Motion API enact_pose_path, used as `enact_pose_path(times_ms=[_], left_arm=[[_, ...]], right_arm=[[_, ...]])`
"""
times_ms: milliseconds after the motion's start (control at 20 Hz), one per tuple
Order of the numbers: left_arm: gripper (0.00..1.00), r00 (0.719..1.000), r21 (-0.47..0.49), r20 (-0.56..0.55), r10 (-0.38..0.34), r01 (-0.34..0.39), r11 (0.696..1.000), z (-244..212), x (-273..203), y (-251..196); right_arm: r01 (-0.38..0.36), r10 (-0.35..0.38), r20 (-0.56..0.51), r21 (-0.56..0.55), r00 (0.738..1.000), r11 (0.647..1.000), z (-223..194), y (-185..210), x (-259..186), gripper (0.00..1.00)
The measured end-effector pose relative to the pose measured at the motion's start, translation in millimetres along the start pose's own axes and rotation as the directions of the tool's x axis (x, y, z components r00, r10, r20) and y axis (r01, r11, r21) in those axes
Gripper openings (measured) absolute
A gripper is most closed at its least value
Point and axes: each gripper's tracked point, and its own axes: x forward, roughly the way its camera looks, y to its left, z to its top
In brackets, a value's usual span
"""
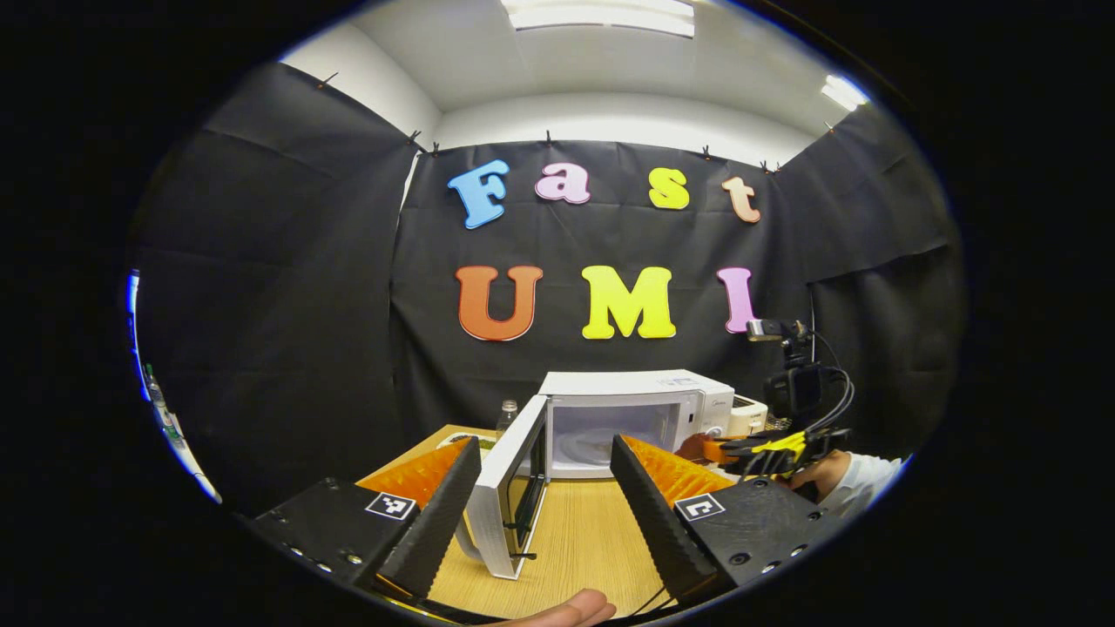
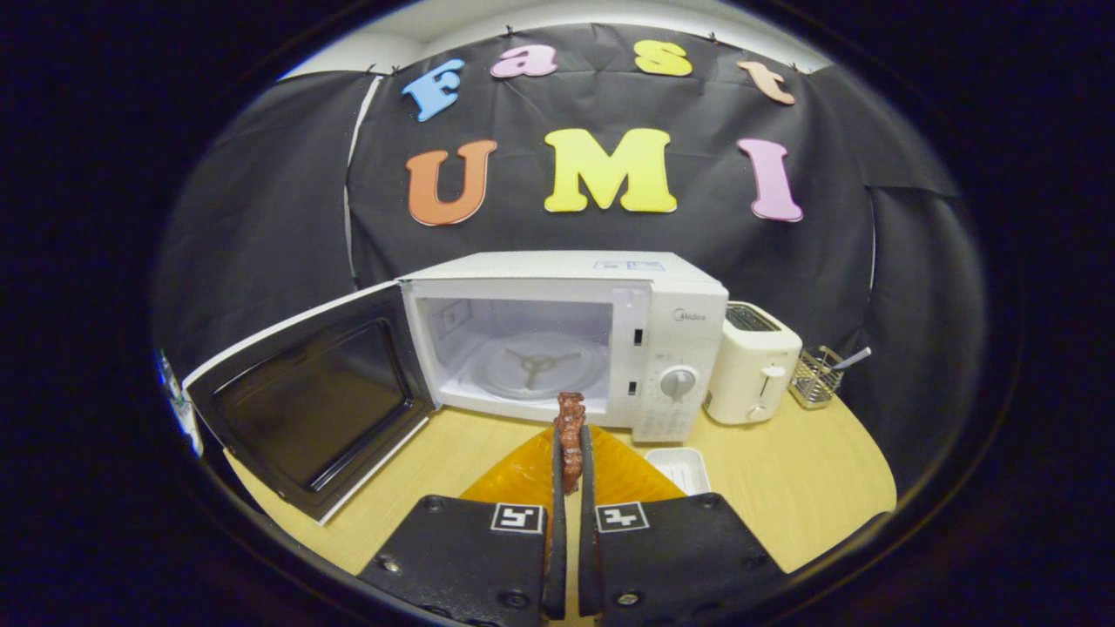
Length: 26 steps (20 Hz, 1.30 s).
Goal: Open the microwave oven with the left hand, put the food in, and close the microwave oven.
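Here, the boxy white microwave oven (image 2: 566, 335) stands on the pale wooden table (image 2: 784, 488), its dark-windowed door (image 2: 314, 401) swung wide. The right gripper (image 2: 571, 461) pinches a knobbly reddish-brown strip of food (image 2: 571, 427) before the cavity; placing it on the round glass turntable (image 2: 536, 366) likely comes next. The left gripper (image 1: 544, 488) is spread wide, holding nothing.

A staged recording booth, probably indoors in an office — black cloth walls (image 1: 287, 287), wooden table (image 2: 784, 488), ceiling lights (image 1: 601, 13).
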Motion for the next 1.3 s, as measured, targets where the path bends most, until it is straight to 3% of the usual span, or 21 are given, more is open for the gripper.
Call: enact_pose_path(times_ms=[150, 300, 500, 650, 800, 900, 1000, 1100, 1150, 1200, 1250, 1300], left_arm=[[0.92, 1.0, -0.017, -0.012, 0.004, -0.004, 1.0, -7, 5, 9], [0.92, 1.0, -0.039, -0.007, 0.002, -0.002, 0.999, -9, 12, 12], [0.92, 1.0, -0.044, 0.001, 0.012, -0.012, 0.999, -11, 22, 17], [0.92, 0.999, -0.025, -0.018, 0.033, -0.033, 0.999, -19, 28, 24], [0.92, 0.998, -0.03, -0.036, 0.045, -0.046, 0.999, -27, 36, 30], [0.92, 0.996, -0.044, -0.065, 0.058, -0.061, 0.997, -36, 42, 35], [0.92, 0.993, -0.058, -0.09, 0.074, -0.08, 0.995, -40, 45, 39], [0.93, 0.993, -0.072, -0.098, 0.072, -0.079, 0.994, -40, 47, 37], [0.93, 0.993, -0.077, -0.099, 0.065, -0.073, 0.994, -40, 48, 36], [0.92, 0.993, -0.079, -0.1, 0.058, -0.066, 0.995, -40, 48, 35], [0.92, 0.993, -0.078, -0.104, 0.055, -0.064, 0.995, -42, 50, 34], [0.92, 0.993, -0.075, -0.106, 0.057, -0.065, 0.995, -44, 52, 35]], right_arm=[[-0.027, 0.026, 0.025, 0.036, 0.999, 0.999, 1, 29, 32, 0.09], [-0.059, 0.056, 0.024, 0.145, 0.998, 0.988, -2, 54, 69, 0.09], [-0.092, 0.044, 0.154, 0.317, 0.987, 0.944, 19, 69, 114, 0.09], [-0.111, -0.027, 0.262, 0.499, 0.965, 0.86, 35, 64, 141, 0.09], [-0.148, -0.046, 0.275, 0.644, 0.96, 0.751, 32, 63, 174, 0.09], [-0.086, -0.087, 0.195, 0.732, 0.977, 0.676, 15, 52, 200, 0.09], [-0.037, -0.104, 0.116, 0.822, 0.988, 0.568, -2, 49, 224, 0.09], [-0.042, -0.095, 0.1, 0.873, 0.99, 0.487, -6, 50, 238, 0.1], [-0.036, -0.102, 0.095, 0.883, 0.99, 0.468, -6, 51, 244, 0.1], [-0.034, -0.118, 0.097, 0.894, 0.988, 0.446, -7, 47, 248, 0.19], [-0.028, -0.138, 0.095, 0.905, 0.986, 0.425, -8, 43, 251, 0.12], [-0.02, -0.151, 0.089, 0.913, 0.984, 0.407, -8, 41, 253, 0.12]])
